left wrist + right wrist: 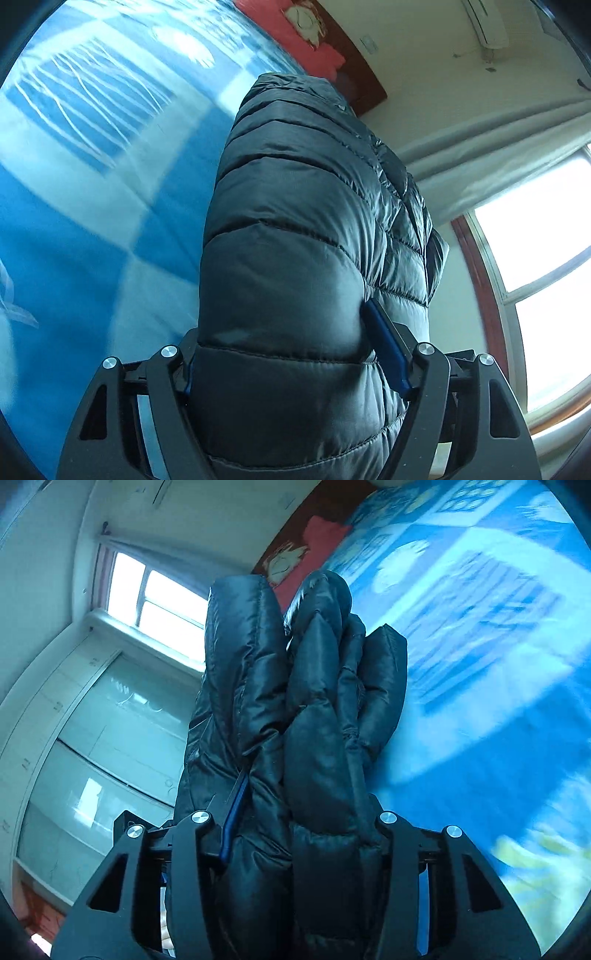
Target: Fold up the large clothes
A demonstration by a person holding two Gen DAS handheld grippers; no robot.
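From my left wrist camera I see the left tongs [284, 354] clamped on a broad, smooth panel of the black quilted puffer jacket [295, 229], which bulges up between the blue-padded fingers [386, 347] and runs away from the lens as one wide quilted slab. The jacket hangs lifted over the blue-and-white patterned bedspread [92, 192]. This view alone gives me the white wall air conditioner [485, 22] and the pale curtain [491, 155] above the wood-framed window [535, 258].

My right wrist camera shows the right tongs [295, 827] closed on a thicker, bunched part of the same jacket [306, 716], several puffy layers stacked side by side rather than one flat panel. Only here do I see the white wardrobe with glass sliding doors [110, 738] under the window [155, 602]. Both views catch the red pillow [317, 539] against the dark wooden headboard [364, 70].
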